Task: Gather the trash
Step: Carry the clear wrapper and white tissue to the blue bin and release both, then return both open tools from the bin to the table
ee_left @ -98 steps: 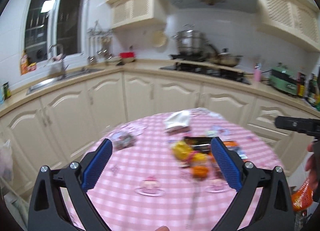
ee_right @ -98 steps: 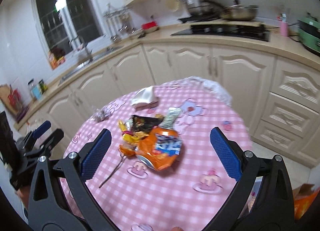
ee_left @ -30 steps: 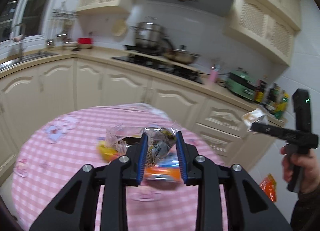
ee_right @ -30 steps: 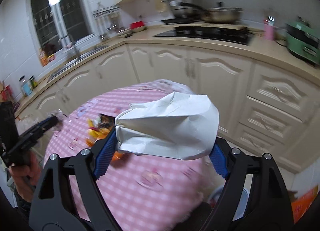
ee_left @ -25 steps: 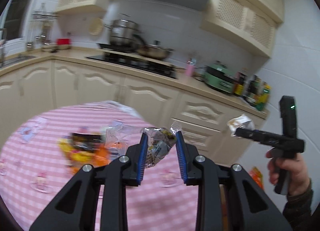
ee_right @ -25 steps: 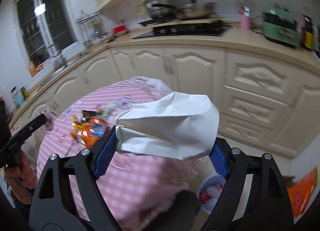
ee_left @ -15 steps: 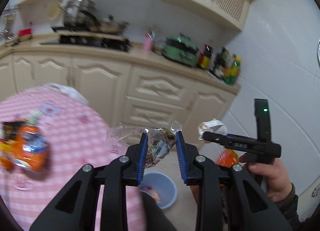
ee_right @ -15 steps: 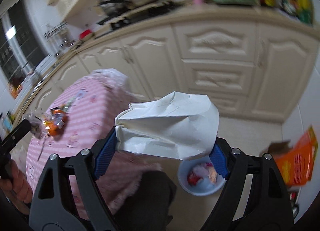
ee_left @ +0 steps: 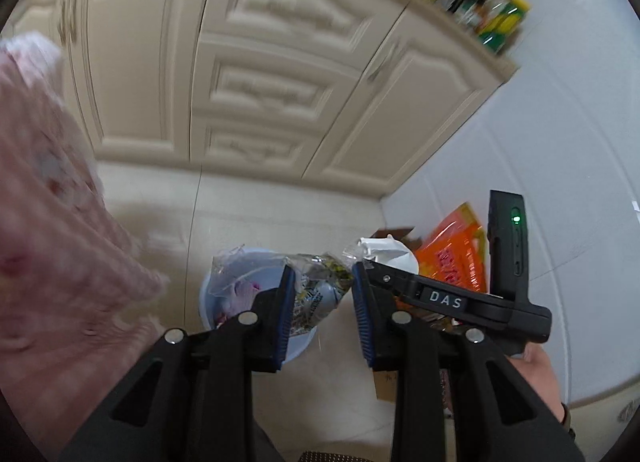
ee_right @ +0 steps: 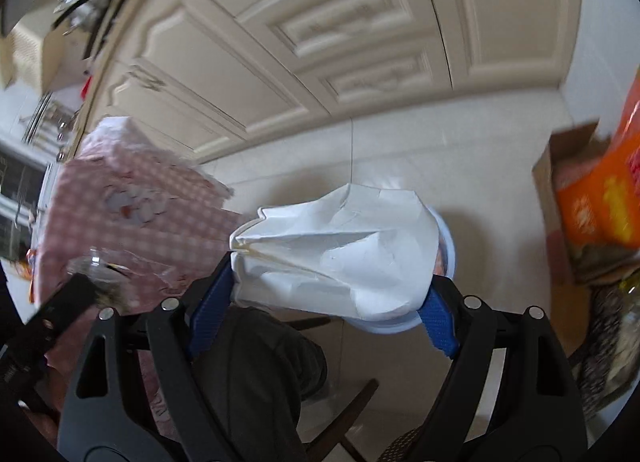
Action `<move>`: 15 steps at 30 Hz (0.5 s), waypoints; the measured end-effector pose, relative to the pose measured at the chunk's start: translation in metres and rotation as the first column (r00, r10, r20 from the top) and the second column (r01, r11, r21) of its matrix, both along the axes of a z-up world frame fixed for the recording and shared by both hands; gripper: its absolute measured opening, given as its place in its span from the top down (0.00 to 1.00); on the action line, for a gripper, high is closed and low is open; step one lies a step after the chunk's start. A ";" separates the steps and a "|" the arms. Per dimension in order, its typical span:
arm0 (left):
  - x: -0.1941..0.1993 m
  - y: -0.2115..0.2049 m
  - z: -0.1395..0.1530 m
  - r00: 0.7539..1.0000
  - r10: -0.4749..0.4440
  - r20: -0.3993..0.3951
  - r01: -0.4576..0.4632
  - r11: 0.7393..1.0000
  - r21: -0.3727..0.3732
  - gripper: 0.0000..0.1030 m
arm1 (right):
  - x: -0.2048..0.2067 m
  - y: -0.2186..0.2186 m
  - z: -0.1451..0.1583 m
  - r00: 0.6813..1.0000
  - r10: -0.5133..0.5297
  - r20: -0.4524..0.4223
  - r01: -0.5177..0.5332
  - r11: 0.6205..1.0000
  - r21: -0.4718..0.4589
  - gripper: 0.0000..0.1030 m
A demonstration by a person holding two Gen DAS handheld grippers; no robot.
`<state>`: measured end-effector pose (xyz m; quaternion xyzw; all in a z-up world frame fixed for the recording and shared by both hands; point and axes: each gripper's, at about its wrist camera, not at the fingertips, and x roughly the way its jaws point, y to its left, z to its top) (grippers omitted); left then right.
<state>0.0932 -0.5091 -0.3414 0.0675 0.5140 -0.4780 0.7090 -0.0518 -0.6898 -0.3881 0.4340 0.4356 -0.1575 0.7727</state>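
Observation:
My left gripper [ee_left: 322, 276] is shut on a crinkled clear and silver wrapper [ee_left: 316, 294], which hangs just above the pale blue bin [ee_left: 208, 286] on the floor. The bin holds some pink and clear trash. My right gripper [ee_right: 328, 286] is shut on a large crumpled white paper [ee_right: 340, 250], held wide between its blue pads over the same bin [ee_right: 450, 250]. In the left wrist view the right gripper [ee_left: 376, 268] comes in from the right with the white paper [ee_left: 390, 252] at its tip. The left gripper [ee_right: 68, 302] shows at the left edge of the right wrist view.
The pink checked tablecloth [ee_left: 60, 242] hangs close on the left of the bin. Cream cabinet doors [ee_left: 256, 85] stand behind it. An orange bag [ee_left: 456, 250] and a cardboard box [ee_right: 560, 189] sit by the white wall at the right. A dark trouser leg [ee_right: 256, 366] is below.
Both grippers have swung away from the table and tipped down toward the floor. The blue bin now lies right under them. Each still grips its piece of trash.

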 end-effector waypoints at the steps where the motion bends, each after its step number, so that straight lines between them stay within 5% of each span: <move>1: 0.003 -0.006 -0.010 1.000 0.002 -0.015 -0.002 1.000 0.018 0.73 | 0.002 -0.004 -0.010 1.000 -0.005 -0.005 0.005 1.000 0.022 0.21; 6: 0.019 -0.033 -0.063 0.997 0.016 -0.075 -0.008 0.994 0.106 0.72 | 0.014 -0.019 -0.065 0.999 -0.030 -0.028 0.035 0.987 0.158 0.21; 8: 0.027 -0.041 -0.078 0.995 0.014 -0.095 -0.001 0.990 0.138 0.62 | 0.017 -0.023 -0.083 0.998 -0.056 -0.031 0.061 0.972 0.227 0.14; 10: 0.033 -0.046 -0.090 0.995 0.027 -0.100 -0.010 0.985 0.170 0.27 | 0.015 -0.026 -0.095 0.996 -0.074 -0.055 0.085 0.966 0.246 0.08; 15: 0.043 -0.048 -0.097 0.994 0.064 -0.087 -0.045 0.977 0.207 0.17 | 0.012 -0.029 -0.103 0.992 -0.096 -0.083 0.113 0.964 0.239 0.06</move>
